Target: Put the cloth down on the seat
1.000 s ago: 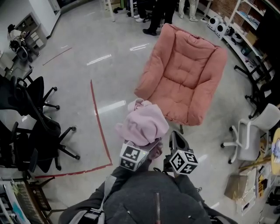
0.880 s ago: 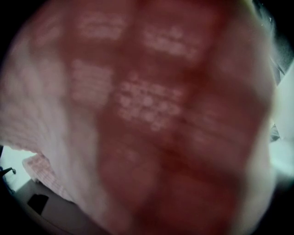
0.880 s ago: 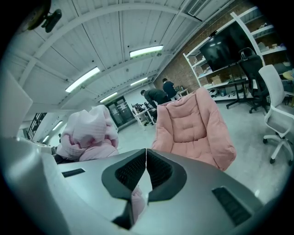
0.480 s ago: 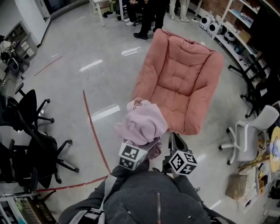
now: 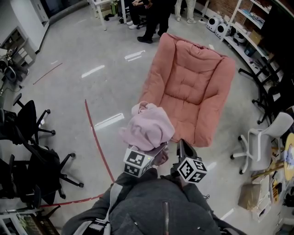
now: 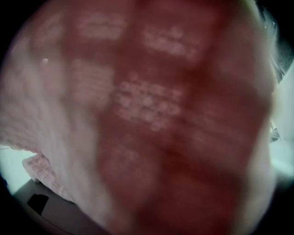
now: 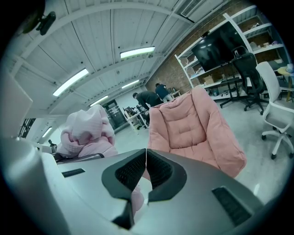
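Observation:
A bundled pale pink cloth [image 5: 148, 128] is heaped over my left gripper [image 5: 155, 151], which is shut on it just in front of my body. In the left gripper view the cloth [image 6: 147, 114] fills the picture as a blur and hides the jaws. The seat is a large salmon-pink padded chair [image 5: 190, 87] on the floor ahead and slightly right, a short step beyond the cloth. My right gripper [image 5: 183, 146] is next to the left one, shut, jaws touching with nothing between them. From the right gripper [image 7: 146, 158] I see the cloth [image 7: 87, 131] at left and the chair [image 7: 188, 126] ahead.
Black office chairs [image 5: 32, 137] stand at the left and a white office chair [image 5: 266, 137] at the right. A red tape line [image 5: 98, 142] runs across the grey floor. Shelves [image 5: 257, 27] line the right wall. People [image 5: 156, 13] stand behind the pink chair.
The view has shifted forward, so the pink chair sits a little nearer and the black chairs have slid left. Both grippers and the cloth hold the same pose.

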Demonstrator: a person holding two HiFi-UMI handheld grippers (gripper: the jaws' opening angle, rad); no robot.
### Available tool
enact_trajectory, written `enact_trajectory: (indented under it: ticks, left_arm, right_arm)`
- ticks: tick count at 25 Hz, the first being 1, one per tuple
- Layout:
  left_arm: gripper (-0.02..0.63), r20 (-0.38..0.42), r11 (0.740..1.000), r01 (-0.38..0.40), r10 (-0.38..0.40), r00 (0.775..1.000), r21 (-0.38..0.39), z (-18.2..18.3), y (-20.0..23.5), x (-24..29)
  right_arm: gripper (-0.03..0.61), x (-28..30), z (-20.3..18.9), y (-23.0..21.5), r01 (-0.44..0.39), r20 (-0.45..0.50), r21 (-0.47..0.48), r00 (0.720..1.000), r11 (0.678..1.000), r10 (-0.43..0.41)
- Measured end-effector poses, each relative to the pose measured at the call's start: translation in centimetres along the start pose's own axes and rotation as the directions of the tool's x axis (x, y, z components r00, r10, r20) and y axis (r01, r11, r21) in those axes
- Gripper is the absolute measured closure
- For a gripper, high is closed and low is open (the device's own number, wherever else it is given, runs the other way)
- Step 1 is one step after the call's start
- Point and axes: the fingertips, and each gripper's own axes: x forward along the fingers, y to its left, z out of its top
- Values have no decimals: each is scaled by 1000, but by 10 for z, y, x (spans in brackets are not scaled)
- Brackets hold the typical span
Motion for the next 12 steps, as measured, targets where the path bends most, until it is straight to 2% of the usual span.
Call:
enact_trajectory:
  ticks: [12]
  left_arm:
    - [143, -58, 997, 49, -52, 997, -56, -21, -15, 17]
  right_arm:
    - [568, -8, -10, -14, 43, -44, 7, 998, 999, -42]
